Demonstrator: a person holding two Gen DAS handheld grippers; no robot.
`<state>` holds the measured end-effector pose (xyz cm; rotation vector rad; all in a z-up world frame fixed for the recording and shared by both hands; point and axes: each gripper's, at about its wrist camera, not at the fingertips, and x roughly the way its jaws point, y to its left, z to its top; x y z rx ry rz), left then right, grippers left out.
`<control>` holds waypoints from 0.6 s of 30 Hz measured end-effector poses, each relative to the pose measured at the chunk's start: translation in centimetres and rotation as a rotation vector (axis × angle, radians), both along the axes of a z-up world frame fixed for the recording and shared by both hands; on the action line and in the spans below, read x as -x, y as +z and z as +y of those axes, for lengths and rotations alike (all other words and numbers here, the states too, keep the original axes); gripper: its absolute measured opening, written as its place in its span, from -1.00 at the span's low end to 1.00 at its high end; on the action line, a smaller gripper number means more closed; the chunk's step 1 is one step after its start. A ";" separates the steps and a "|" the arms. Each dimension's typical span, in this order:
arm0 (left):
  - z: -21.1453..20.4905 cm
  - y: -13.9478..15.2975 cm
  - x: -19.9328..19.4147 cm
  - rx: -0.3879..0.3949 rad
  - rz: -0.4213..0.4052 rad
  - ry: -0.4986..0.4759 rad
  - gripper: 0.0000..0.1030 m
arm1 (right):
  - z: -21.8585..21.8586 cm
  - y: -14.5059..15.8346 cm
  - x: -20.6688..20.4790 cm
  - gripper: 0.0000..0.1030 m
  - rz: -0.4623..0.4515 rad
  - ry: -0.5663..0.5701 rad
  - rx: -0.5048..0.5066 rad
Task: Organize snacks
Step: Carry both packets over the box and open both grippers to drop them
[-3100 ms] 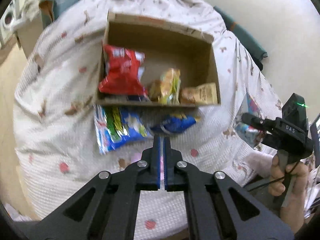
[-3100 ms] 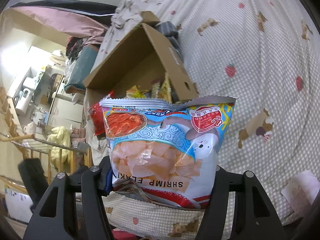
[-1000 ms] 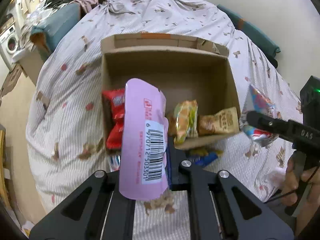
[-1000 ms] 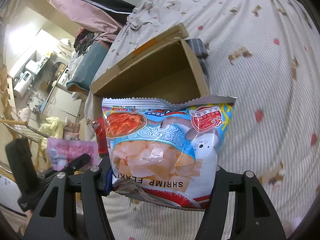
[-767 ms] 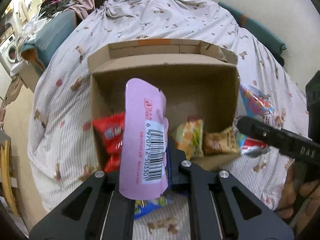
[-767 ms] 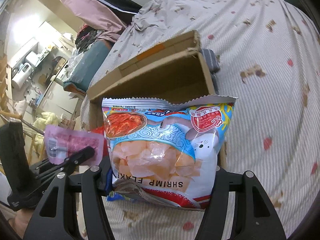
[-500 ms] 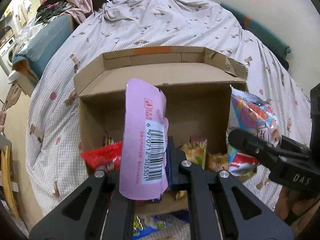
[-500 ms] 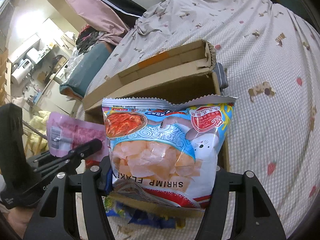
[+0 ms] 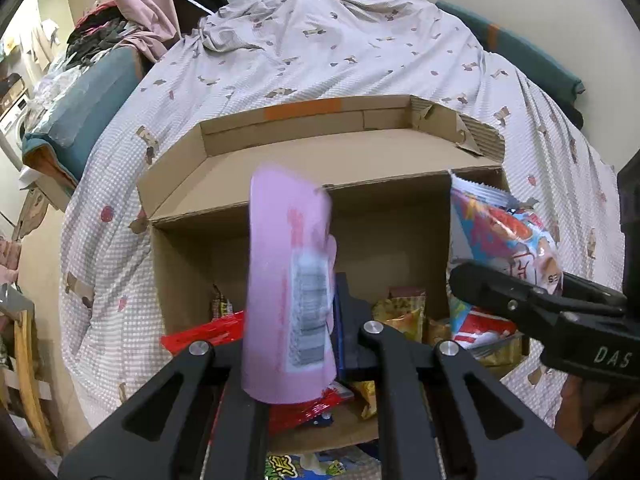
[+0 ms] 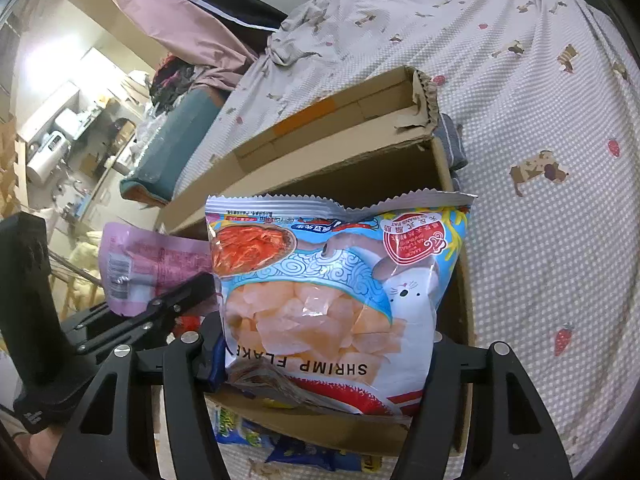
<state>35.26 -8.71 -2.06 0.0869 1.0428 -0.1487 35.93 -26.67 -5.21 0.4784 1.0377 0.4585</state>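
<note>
An open cardboard box (image 9: 360, 156) lies on the bed, holding a red bag (image 9: 208, 334) and yellow packets (image 9: 400, 316). My left gripper (image 9: 330, 304) is shut on a pink packet (image 9: 288, 280) with a barcode, held upright over the box's near left part. My right gripper (image 10: 324, 352) is shut on a shrimp flakes bag (image 10: 332, 280), held upright over the box (image 10: 320, 140) at its right side. The left wrist view shows that bag (image 9: 504, 240) and the right gripper (image 9: 472, 276) beside the box's right wall. The pink packet (image 10: 136, 264) and left gripper (image 10: 200, 280) show at the left of the right wrist view.
A blue and green snack bag (image 9: 304, 468) lies on the patterned bedspread (image 9: 320, 40) just before the box. A teal cushion (image 9: 80, 120) and piled clothes sit at the left. A wooden chair (image 9: 24, 360) stands lower left. A hand (image 9: 580, 420) grips the right tool.
Three seconds ago the left gripper was shut with nothing in it; now it holds the pink packet. Both grippers have moved forward over the box, which now fills more of each view.
</note>
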 end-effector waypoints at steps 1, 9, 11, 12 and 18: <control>0.3 0.0 0.0 0.011 0.007 0.010 -0.87 | 0.0 0.0 0.0 0.27 0.005 -0.004 -0.009; 1.1 -0.1 0.3 0.002 0.018 0.043 -0.45 | 0.1 0.7 0.4 0.45 -0.028 0.003 -0.022; 1.1 0.3 0.7 -0.003 -0.006 0.043 -0.05 | -0.2 1.0 0.6 0.65 -0.043 -0.002 -0.032; 1.1 0.5 0.8 -0.007 -0.014 0.046 0.05 | -0.3 1.2 0.7 0.75 -0.049 -0.006 -0.038; 2.0 1.6 1.3 0.019 -0.049 0.100 0.74 | -1.4 1.9 0.8 0.96 -0.056 -0.038 -0.062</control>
